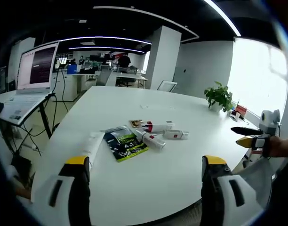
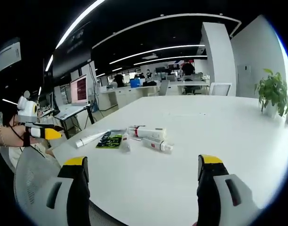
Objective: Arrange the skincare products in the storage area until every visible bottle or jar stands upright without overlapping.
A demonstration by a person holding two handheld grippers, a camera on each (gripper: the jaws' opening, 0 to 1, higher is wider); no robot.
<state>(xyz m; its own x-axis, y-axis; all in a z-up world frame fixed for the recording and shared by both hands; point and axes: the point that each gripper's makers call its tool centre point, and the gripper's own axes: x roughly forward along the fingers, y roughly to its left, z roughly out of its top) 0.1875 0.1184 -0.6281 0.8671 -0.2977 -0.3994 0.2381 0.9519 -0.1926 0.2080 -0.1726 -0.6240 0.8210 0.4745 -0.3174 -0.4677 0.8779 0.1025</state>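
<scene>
Several white skincare tubes with red labels lie on their sides in a loose cluster on the white table (image 1: 148, 174): one tube (image 1: 159, 126), another (image 1: 176, 134) and a third (image 1: 150, 139). A green and black sachet (image 1: 124, 145) and a long white tube (image 1: 92, 145) lie beside them. In the right gripper view the same tubes (image 2: 147, 132) (image 2: 158, 145), sachet (image 2: 109, 140) and long tube (image 2: 91, 139) lie flat. My left gripper (image 1: 146, 167) stands open, well short of the cluster. My right gripper (image 2: 143, 167) is open too, holding nothing.
A potted plant (image 1: 219, 96) (image 2: 272, 92) stands at the table's far side. A laptop on a stand (image 1: 33, 75) sits off the table's left. A mesh chair back (image 2: 28, 181) is close by. Desks and people fill the office behind.
</scene>
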